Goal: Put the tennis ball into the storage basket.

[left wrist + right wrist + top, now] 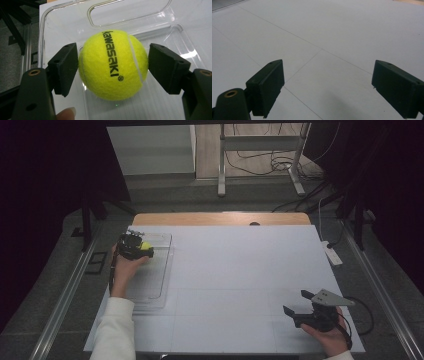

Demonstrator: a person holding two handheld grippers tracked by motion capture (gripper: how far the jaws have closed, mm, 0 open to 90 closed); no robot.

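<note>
While the tennis ball [113, 65] sits between your left gripper [112, 67] pads over the clear plastic tray [62, 27] at the table's [240, 270] far-left corner, note the left pad touches felt and the right pad looks just shy of it; I cannot tell whether the grip is closed. Expect it to be light, springy and fuzzy, so it should hold well if pinched across its widest middle. Being round, it has no long axis; the black "Kawasaki" lettering faces the camera, running top to bottom. Your right gripper [305, 309] rests near the front-right edge, jaws spread wide, holding nothing.
</note>
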